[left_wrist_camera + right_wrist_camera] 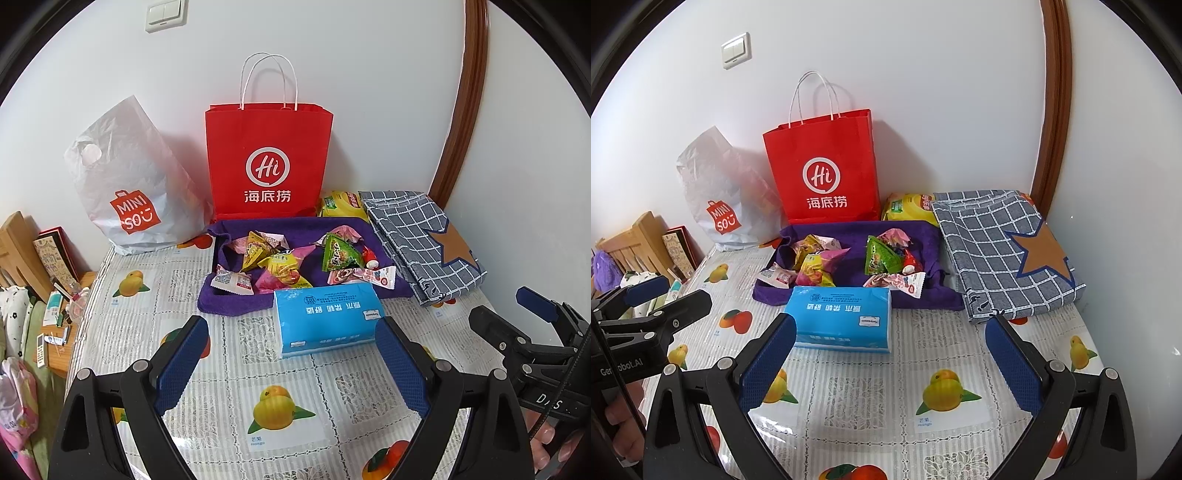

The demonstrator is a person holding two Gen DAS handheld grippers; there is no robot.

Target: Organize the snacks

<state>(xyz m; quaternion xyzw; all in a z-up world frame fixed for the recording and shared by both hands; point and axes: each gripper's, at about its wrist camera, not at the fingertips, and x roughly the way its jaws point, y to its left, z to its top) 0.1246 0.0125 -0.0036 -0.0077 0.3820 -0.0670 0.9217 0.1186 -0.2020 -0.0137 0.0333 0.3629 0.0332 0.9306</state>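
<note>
- Your left gripper hangs low over the fruit-print plastic-covered surface, its blue-padded jaws spread wide with nothing between them and touching nothing.
- Straight ahead of that gripper lies the light-blue soft tissue pack, long axis running left to right across your line of reach, its right end just beside the right pad.
- Beyond the pack sits the purple felt tray holding the loose heap of small foil snack packets; the heap lies forward and slightly left of centre, with the pack in the way of a direct approach.
- A green triangular snack packet lies on the tray's right half, tilted, apex pointing away from you.
- Your right gripper is likewise splayed open and empty above the surface, the tissue pack forward and to its left, the left pad close against the pack's near corner.
- From this side the tray's right half looks the less obstructed, so I judge the right gripper better placed for the green packet, the left one for the yellow and pink packets.
- A yellow crisp bag rests behind the tray, beside the upright red paper carrier bag.
</note>
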